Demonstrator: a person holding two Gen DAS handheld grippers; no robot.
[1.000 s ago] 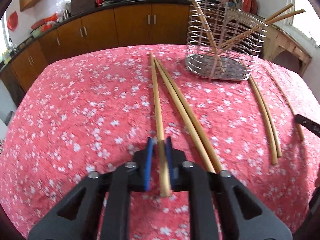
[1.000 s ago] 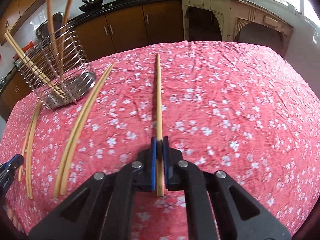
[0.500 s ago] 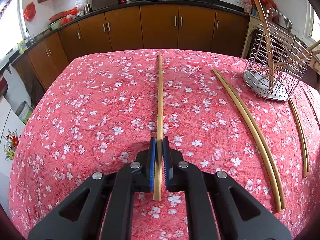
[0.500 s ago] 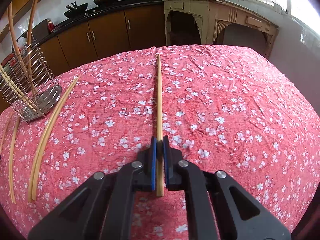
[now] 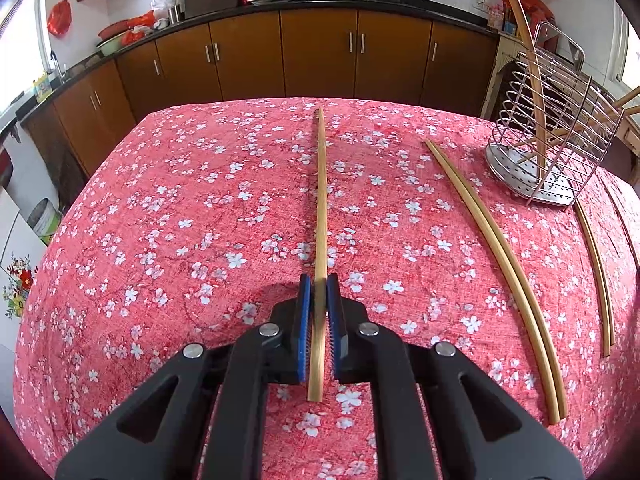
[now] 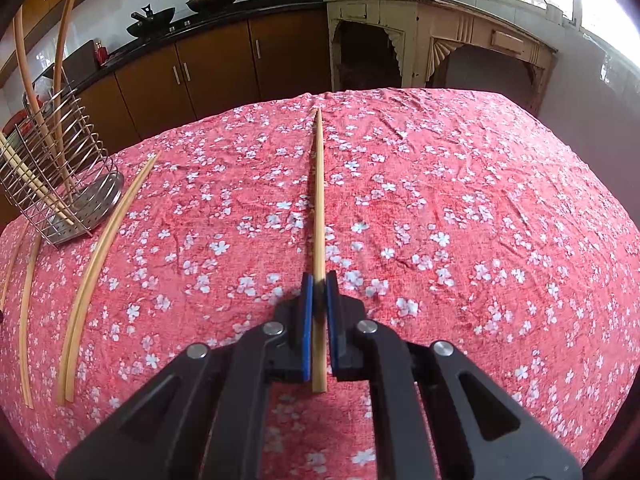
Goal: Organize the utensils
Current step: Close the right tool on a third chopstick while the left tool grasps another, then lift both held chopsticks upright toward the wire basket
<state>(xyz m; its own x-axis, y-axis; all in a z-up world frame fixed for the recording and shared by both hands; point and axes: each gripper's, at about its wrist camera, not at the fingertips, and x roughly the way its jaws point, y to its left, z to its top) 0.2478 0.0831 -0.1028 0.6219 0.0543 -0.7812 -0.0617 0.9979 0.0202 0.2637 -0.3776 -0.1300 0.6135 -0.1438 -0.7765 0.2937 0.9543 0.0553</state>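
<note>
My left gripper (image 5: pixel 319 284) is shut on a long bamboo chopstick (image 5: pixel 321 200) that points straight ahead over the red floral tablecloth (image 5: pixel 180 220). My right gripper (image 6: pixel 318 282) is shut on another bamboo chopstick (image 6: pixel 319 192), also pointing ahead. A wire utensil holder (image 5: pixel 548 148) with several chopsticks in it stands at the right in the left wrist view and at the far left in the right wrist view (image 6: pixel 56 184). A pair of chopsticks (image 5: pixel 496 256) lies on the cloth beside it, also in the right wrist view (image 6: pixel 100 264).
More loose chopsticks (image 5: pixel 598 272) lie near the table's right edge, and in the right wrist view (image 6: pixel 26 320) at the left edge. Brown kitchen cabinets (image 5: pixel 320 52) stand behind the table. A cream wooden sideboard (image 6: pixel 432 36) stands beyond the far edge.
Both grippers have lifted and swung with their chopsticks. The left view turned left, so the holder moved to the right. The right view turned right, so the holder moved further left.
</note>
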